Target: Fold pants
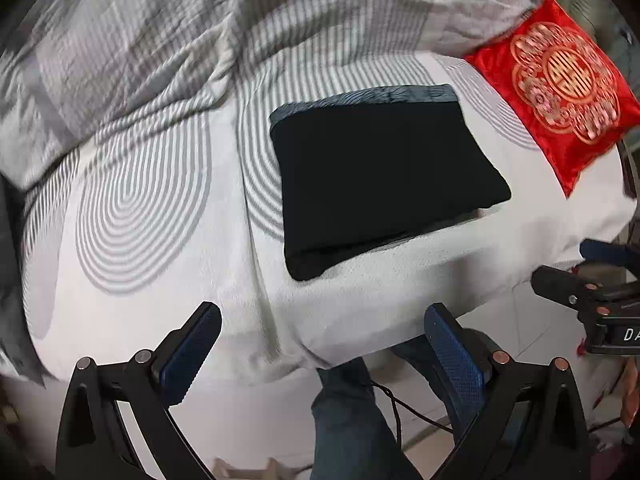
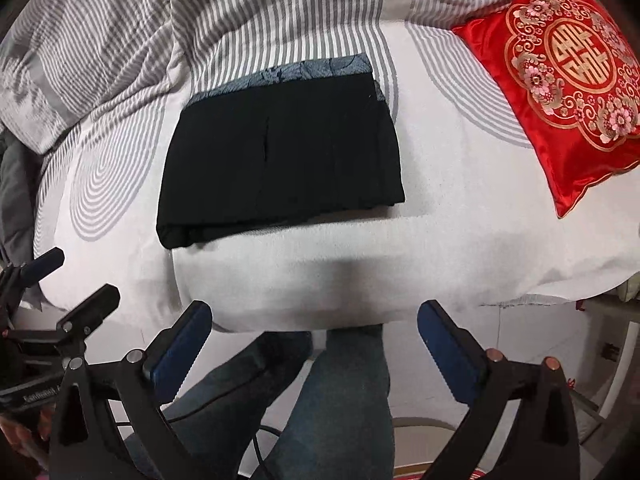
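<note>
Looking down the left wrist view: left tongs point(image 1: 322, 330) spread wide, empty, touching nothing, above the bed point(image 1: 120, 280) edge. Folded black pants point(image 1: 380, 176) lie flat on the sheet, near a red cushion point(image 1: 560, 92).

Right wrist view: right tongs point(image 2: 314, 326) fully spread, empty; pants point(image 2: 280, 152) well apart from them.

Pants point(image 1: 380, 176) on bed point(image 1: 160, 280), left of cushion point(image 1: 560, 92)
</note>
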`<state>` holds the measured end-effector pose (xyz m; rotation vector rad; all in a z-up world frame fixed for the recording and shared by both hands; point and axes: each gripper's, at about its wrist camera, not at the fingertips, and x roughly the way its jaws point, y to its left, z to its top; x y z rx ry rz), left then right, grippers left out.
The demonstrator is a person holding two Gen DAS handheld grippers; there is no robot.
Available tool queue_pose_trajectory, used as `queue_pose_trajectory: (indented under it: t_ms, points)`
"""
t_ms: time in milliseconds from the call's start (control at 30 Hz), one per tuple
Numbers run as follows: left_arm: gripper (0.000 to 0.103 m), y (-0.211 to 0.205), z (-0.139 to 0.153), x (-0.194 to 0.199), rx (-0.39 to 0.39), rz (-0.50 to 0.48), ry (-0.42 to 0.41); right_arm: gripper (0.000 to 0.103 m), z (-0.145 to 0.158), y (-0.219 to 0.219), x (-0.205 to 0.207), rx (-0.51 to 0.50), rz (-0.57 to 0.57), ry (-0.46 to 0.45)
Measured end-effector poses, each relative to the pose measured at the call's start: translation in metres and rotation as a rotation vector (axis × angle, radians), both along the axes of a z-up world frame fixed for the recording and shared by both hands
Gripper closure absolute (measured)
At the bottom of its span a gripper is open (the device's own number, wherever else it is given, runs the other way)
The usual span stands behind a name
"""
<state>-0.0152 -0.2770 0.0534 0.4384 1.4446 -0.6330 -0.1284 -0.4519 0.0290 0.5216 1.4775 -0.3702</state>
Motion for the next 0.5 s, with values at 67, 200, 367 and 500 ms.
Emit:
queue_pose_trajectory:
  t_ms: [67, 200, 367, 500]
  points:
    - [0.001, 0.006, -0.006, 0.001, -0.008, 0.045, 0.037, 0.000, -0.004, -0.004, -0.002, 0.000, 0.007, 0.022]
    - [0.001, 0.012, -0.023, 0.000, 0.010, 0.106, 0.090, 0.000, -0.020, -0.016, -0.005, 0.004, 0.020, 0.080]
    - [0.001, 0.016, -0.040, -0.005, 0.029, 0.189, 0.157, 0.000, -0.036, -0.034, -0.004, 0.021, 0.042, 0.126]
    - [0.001, 0.012, -0.051, -0.008, 0.052, 0.213, 0.195, 0.000, -0.045, -0.039, 0.002, 0.036, 0.087, 0.138]
